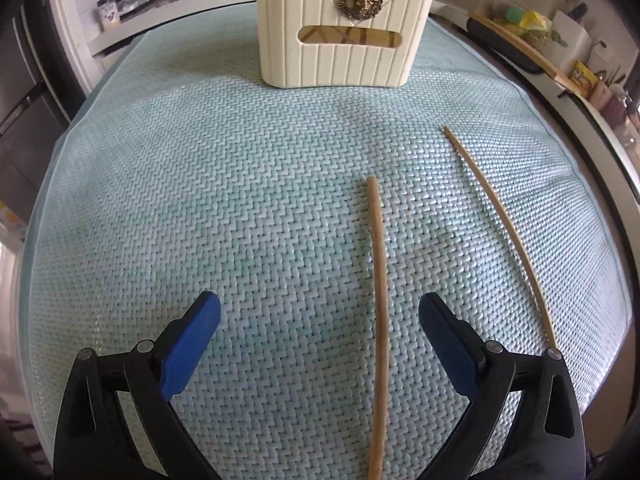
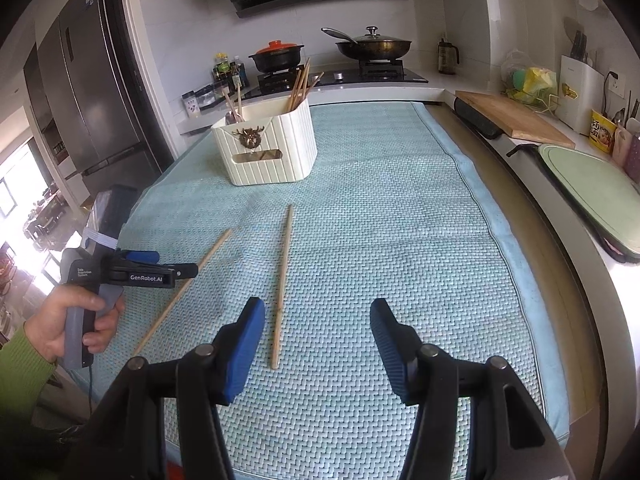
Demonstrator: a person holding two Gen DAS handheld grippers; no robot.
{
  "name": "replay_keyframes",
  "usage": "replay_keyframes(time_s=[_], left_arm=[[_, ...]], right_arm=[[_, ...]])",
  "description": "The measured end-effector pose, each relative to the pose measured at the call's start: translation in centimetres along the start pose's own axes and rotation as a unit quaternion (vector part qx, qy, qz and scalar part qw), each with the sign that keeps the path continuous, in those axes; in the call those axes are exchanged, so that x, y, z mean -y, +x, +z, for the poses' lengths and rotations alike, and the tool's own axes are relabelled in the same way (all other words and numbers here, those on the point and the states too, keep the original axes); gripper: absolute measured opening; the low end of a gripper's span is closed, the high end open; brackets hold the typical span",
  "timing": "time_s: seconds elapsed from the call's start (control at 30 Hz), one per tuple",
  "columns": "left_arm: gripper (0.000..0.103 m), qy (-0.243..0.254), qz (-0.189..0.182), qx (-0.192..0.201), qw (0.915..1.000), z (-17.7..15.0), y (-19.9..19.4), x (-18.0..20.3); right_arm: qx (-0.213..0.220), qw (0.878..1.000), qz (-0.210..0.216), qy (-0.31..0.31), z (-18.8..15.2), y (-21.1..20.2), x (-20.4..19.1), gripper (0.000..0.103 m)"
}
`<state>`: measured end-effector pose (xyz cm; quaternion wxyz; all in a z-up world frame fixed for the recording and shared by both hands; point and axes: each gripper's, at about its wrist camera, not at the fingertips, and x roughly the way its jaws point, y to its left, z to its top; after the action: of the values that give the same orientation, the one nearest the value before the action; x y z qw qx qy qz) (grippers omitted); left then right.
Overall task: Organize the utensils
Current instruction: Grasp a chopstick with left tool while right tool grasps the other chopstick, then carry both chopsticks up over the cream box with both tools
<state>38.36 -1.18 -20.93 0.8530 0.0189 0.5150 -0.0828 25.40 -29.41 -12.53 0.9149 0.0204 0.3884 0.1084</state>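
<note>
Over on the far left of the right wrist view, a bare hand [image 2: 76,320] in a green knitted sleeve [image 2: 22,372], wrapped around the grey handle of the left gripper [image 2: 170,262], black body level, blue-padded fingers pointing toward the mat's middle, hovering above one chopstick. From that gripper's own camera, fingers [image 1: 192,344] spread wide apart, nothing between the pads, only mat below and the nearer light wooden chopstick [image 1: 379,320] running lengthwise just inside the right-hand finger, not touched. Further right, the second light wooden chopstick [image 1: 504,232], slanting away, well apart from the first at the far tips. Both flat on the pale blue-green woven mat [image 1: 240,200]. Straight ahead at the mat's far end, the cream ribbed plastic utensil holder [image 2: 266,148] with a brass deer-head ornament [image 1: 362,0] and an oblong window in its front: a bundle of wooden chopsticks [image 2: 302,84] standing upright in the right compartment, a few more sticks in the left one, exact contents there hard to tell. Lower right, the right gripper [image 2: 318,344], tilted down over the mat, blue pads parted about halfway, empty, one chopstick lying just beside its left finger. Behind, on the stove, a black pot with an orange lid [image 2: 277,56] and a lidded dark wok [image 2: 372,46]; at the right, a wooden cutting board [image 2: 516,118].
</note>
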Motion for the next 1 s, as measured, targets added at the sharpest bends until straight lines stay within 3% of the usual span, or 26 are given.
replay_keyframes(time_s=[0.17, 0.37, 0.6, 0.73, 0.83, 0.9, 0.93, 0.97, 1.0], left_arm=[[0.098, 0.015, 0.013, -0.012, 0.9997, 2.0, 1.8, 1.2], [0.088, 0.027, 0.018, -0.025, 0.9992, 3.6, 3.3, 1.8], [0.008, 0.047, -0.011, -0.028, 0.9985, 5.2, 3.2, 2.8], [0.005, 0.037, -0.028, -0.029, 0.9985, 5.4, 3.2, 2.5], [0.005, 0.03, -0.033, -0.021, 0.9988, 5.3, 2.7, 2.0], [0.005, 0.024, -0.036, -0.01, 0.999, 5.1, 1.8, 1.6], [0.005, 0.02, -0.038, -0.004, 0.9991, 5.2, 1.2, 1.1], [0.005, 0.016, -0.04, 0.002, 0.9991, 5.2, 0.6, 0.8], [0.005, 0.014, -0.042, 0.009, 0.999, 5.3, -0.1, 0.6]], right_arm=[[-0.021, 1.0, 0.013, 0.005, 1.1, 1.6, 0.2, 0.056], [-0.053, 0.998, 0.021, -0.017, 4.0, 5.6, 0.0, 0.056], [-0.127, 0.989, 0.068, 0.033, 8.7, 15.1, 0.4, 0.056], [-0.185, 0.98, 0.074, 0.03, 10.2, 20.8, -1.3, 0.056], [-0.211, 0.977, 0.038, -0.006, 10.2, 23.5, -3.2, 0.045], [-0.201, 0.979, 0.01, -0.029, 10.4, 23.6, -4.2, 0.036], [-0.203, 0.979, 0.012, -0.03, 10.4, 23.6, -4.5, 0.013], [-0.204, 0.979, 0.017, -0.024, 10.4, 23.6, -4.6, 0.007], [-0.201, 0.979, 0.018, -0.02, 10.4, 23.4, -4.7, 0.006]])
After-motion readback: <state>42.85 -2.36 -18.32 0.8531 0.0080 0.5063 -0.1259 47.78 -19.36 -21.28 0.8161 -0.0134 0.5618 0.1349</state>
